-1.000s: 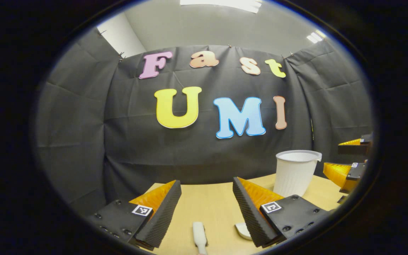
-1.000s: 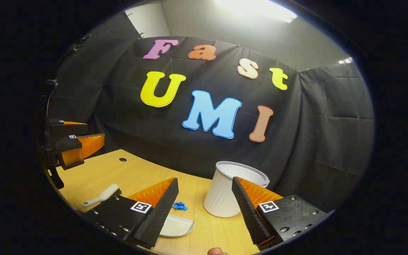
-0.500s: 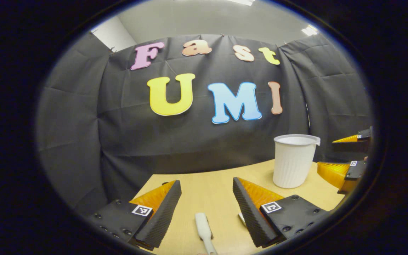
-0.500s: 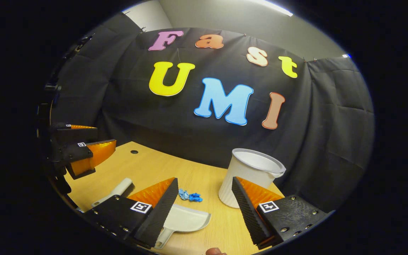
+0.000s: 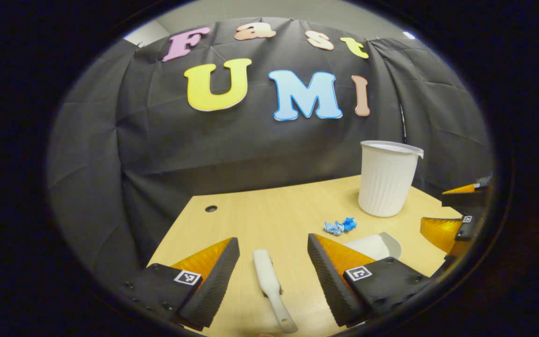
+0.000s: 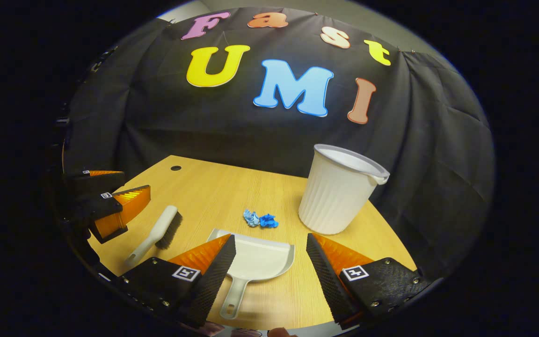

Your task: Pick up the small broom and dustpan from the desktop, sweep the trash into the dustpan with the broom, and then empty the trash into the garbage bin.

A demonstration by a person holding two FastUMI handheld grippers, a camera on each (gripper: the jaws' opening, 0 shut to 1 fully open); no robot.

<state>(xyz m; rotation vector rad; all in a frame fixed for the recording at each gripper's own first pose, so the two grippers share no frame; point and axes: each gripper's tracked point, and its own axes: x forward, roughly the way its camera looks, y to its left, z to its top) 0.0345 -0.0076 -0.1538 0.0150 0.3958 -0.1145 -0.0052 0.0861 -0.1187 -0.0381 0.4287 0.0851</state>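
While both tongs hang open and empty, lower your left tongs (image 5: 273,267) astride the broom (image 5: 269,285) handle and your right tongs (image 6: 271,262) astride the dustpan (image 6: 253,262) handle on the desk (image 6: 213,187). Blue trash (image 6: 260,219) lies near the bin (image 6: 339,194). The broom's bristles hide beneath its back in the left gripper view.

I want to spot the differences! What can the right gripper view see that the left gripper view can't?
Right gripper view: the broom with its dark bristles, and the whole dustpan with its handle.

Left gripper view: the loop at the end of the broom's handle, seen up close. The dustpan is partly hidden there.

Both: the white garbage bin, the crumpled blue trash, the wooden desktop and its small round hole.
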